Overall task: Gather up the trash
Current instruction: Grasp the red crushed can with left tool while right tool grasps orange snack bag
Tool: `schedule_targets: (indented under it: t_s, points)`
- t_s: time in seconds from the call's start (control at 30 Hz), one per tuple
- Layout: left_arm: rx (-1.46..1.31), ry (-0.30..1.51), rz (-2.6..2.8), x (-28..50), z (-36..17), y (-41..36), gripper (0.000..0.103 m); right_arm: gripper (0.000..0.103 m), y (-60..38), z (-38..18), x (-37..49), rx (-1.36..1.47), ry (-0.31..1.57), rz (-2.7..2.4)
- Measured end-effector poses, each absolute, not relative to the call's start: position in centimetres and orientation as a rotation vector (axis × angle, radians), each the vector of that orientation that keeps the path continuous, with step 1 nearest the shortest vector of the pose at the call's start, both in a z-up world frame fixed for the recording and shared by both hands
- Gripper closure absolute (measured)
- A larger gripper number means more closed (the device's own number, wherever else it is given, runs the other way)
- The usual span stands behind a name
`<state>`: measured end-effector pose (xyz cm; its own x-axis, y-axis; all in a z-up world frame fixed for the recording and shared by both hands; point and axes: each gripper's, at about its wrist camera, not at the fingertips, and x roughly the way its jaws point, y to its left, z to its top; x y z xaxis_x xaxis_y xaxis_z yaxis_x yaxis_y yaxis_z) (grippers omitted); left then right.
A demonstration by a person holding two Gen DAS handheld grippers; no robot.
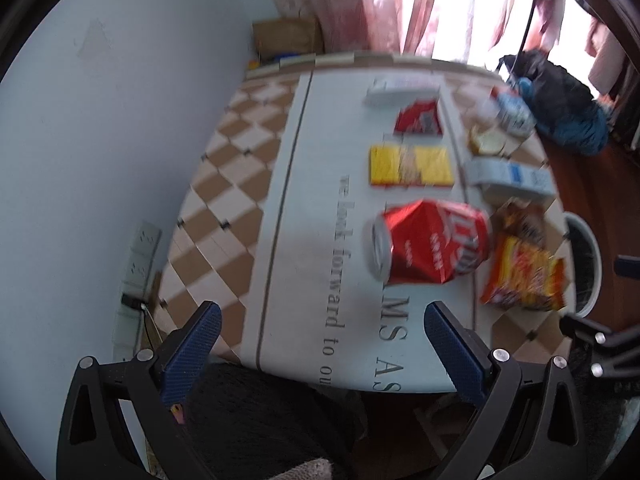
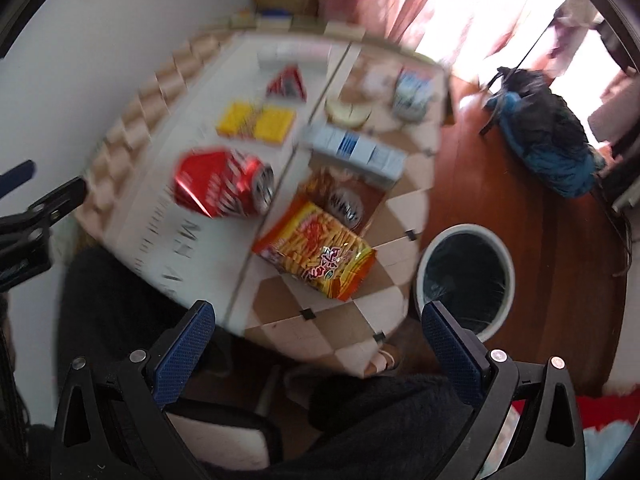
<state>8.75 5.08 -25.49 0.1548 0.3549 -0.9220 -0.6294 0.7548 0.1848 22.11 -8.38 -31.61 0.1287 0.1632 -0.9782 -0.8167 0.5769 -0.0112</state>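
A crushed red can lies on the table, also in the right wrist view. Beside it lie an orange snack bag, a brown wrapper, a yellow packet, a red wrapper and a blue-white carton. A white-rimmed bin with a black liner stands on the floor right of the table. My left gripper is open above the table's near edge. My right gripper is open above the table's near corner, next to the bin.
A white box, a crumpled blue-white pack and a round pale lid lie at the table's far end. A blue and black backpack lies on the wooden floor. The wall is to the left.
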Motion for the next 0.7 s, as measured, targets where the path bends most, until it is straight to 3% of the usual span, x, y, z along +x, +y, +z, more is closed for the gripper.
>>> schedule_targets:
  t_s: [0.3, 0.47, 0.53, 0.7]
  points:
    - [-0.041, 1.301, 0.623, 11.1, -28.6, 5.0, 0.0, 0.001, -3.5, -42.3, 25.0, -0.784, 1.374, 0.781]
    - [0.124, 1.292, 0.487, 14.2, -28.1, 5.1, 0.0, 0.022, -4.8, -43.5, 25.3, -0.702, 1.407, 0.731]
    - [0.212, 1.301, 0.398, 15.6, -28.3, 4.5, 0.0, 0.037, -6.4, -43.3, 25.8, -0.623, 1.438, 0.678]
    - [0.367, 1.38, 0.125, 18.8, -30.6, 3.0, 0.0, 0.039, -10.8, -43.5, 27.2, -0.407, 1.537, 0.599]
